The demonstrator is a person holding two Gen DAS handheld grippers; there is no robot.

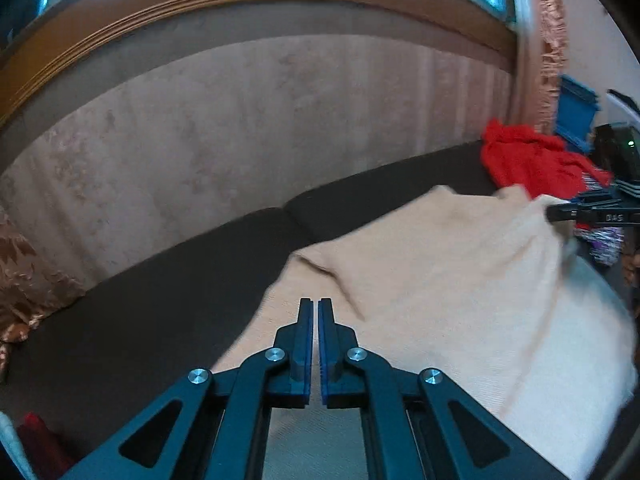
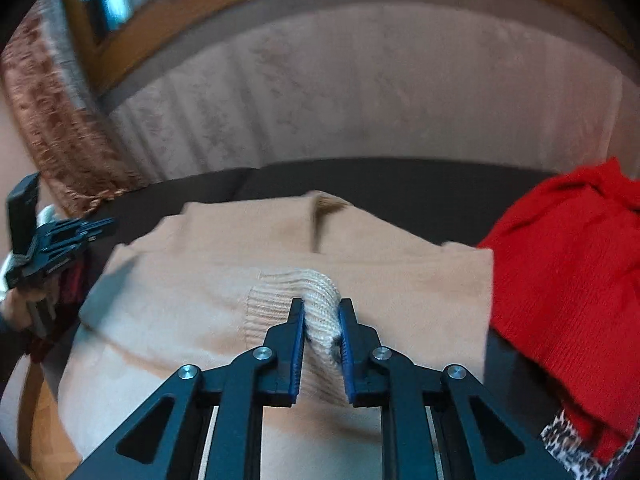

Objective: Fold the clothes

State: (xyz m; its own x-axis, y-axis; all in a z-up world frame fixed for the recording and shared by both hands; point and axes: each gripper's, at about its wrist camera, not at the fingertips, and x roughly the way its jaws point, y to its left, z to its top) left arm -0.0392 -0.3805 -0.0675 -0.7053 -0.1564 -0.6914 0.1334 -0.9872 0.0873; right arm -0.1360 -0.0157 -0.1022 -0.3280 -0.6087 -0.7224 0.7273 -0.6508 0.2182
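A beige knit sweater [image 1: 432, 280] lies spread on the dark sofa seat [image 1: 160, 304]; it also shows in the right wrist view [image 2: 200, 300]. My right gripper [image 2: 322, 312] is shut on the sweater's ribbed cuff [image 2: 316, 300], which bunches between the blue pads. My left gripper [image 1: 316, 308] is shut with nothing between its fingers, hovering over the sweater's left edge. The right gripper shows in the left wrist view [image 1: 560, 214] at the sweater's far side. The left gripper shows at the left in the right wrist view [image 2: 92, 226].
A red knit garment [image 2: 568, 280] lies crumpled to the right of the sweater, also in the left wrist view [image 1: 528, 160]. A leopard-print cloth [image 2: 568, 444] lies under it. The sofa's beige backrest [image 2: 360, 100] rises behind. A brown patterned cushion [image 1: 24, 280] sits at the left.
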